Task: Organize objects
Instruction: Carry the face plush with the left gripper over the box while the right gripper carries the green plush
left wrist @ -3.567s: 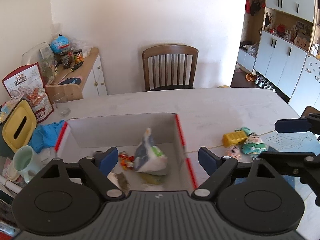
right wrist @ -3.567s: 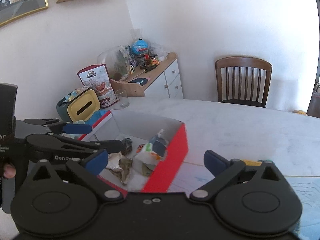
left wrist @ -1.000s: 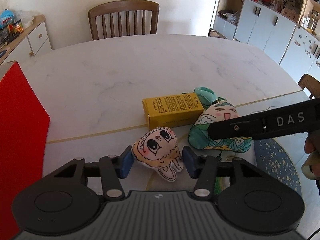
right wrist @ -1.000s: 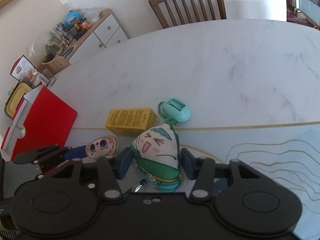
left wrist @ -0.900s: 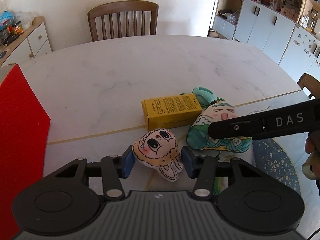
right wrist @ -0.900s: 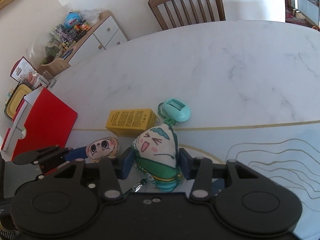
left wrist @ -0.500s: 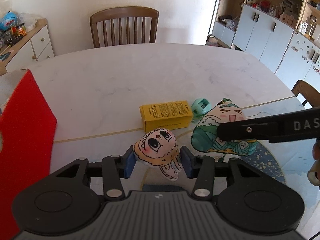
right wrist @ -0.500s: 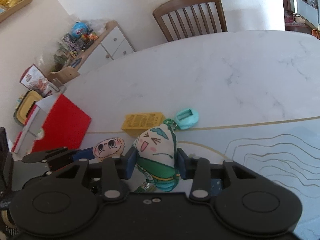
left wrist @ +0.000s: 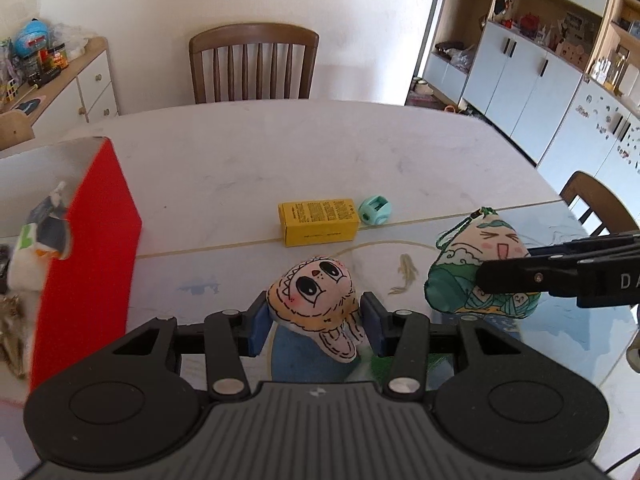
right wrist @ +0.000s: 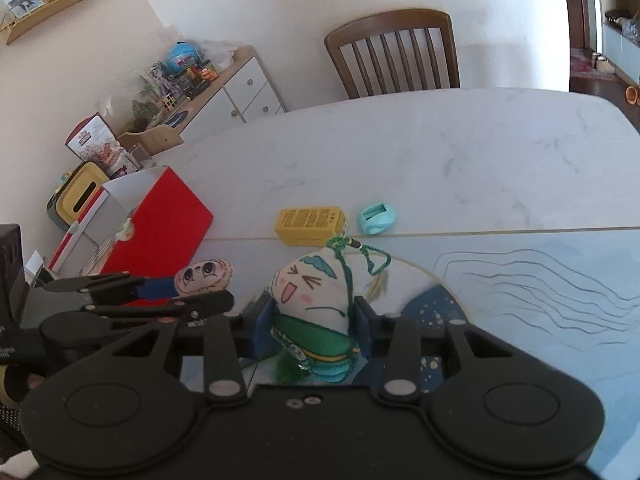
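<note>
**Q:** ok what's in each claw right now?

**A:** My left claw (left wrist: 315, 322) is clamped on the little orange-hooded plush (left wrist: 314, 300), a soft stuffed fabric thing, rounded, with big printed cartoon eyes and ink-line fringe. Blue pads squeeze it from both sides and it's lifted clear of the table (left wrist: 280, 160). My right claw (right wrist: 311, 326) is pinched shut on the green zongzi plush (right wrist: 316, 300), which is a pyramid-ish pouch of printed cloth with a laughing face, a green wave pattern lower down and a braided green cord at the tip. It's up off the table too.

**Q:** and the rest of the stuff?

**A:** The yellow box (left wrist: 319, 222) is plain cardboard, rectangular with fine print, and it lies flat on the pale marble-look table top. Just to the right of it, near but maybe not quite touching, there's a small mint plastic sharpener (left wrist: 375, 210), rounded with a slot in it. The red box (left wrist: 86, 248) stands open at my far left, glossy red outside and white inside, with some crinkly packets (left wrist: 40, 244) piled in it. The near part of the table has a smooth blue printed mat (right wrist: 540, 300) with wavy lines.
</note>
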### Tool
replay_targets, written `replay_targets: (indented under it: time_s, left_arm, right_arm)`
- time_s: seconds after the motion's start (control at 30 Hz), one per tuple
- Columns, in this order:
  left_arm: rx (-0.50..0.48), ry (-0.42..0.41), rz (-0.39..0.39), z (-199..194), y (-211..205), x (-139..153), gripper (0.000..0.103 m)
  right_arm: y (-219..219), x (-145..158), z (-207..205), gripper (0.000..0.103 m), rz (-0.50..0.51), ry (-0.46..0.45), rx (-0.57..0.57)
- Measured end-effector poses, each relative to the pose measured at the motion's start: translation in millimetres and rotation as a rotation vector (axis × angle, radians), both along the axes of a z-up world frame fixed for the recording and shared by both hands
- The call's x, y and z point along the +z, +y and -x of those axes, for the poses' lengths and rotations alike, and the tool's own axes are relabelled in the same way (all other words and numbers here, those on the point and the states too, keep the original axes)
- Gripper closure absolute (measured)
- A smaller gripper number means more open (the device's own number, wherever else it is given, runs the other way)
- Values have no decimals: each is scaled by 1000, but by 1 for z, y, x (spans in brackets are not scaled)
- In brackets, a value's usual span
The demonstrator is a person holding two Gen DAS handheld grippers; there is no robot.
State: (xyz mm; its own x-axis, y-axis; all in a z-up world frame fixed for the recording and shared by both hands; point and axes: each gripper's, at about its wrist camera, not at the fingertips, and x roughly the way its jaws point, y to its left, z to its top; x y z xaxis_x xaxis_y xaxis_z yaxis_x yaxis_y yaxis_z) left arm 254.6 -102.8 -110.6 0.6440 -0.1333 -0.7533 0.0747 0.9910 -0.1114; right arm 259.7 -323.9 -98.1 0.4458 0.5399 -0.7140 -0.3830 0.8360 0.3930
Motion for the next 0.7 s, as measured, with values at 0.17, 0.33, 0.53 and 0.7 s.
replay_targets:
  time_s: [0.17,0.33,0.53,0.7]
  left_arm:
    - [8,-12,9,19,1,20,56]
    - [3,-29,17,38,5,38,56]
    - [4,-43,32,56,22,56,56]
    - [5,-63,49,70,49,68,56]
  right_arm:
    - [-3,16,17,62,-7,-25,6]
    - [3,32,30,62,-13,-36,33]
    - [22,59,44,62,-14,-82,65]
    - [45,76,51,62,0,-119,75]
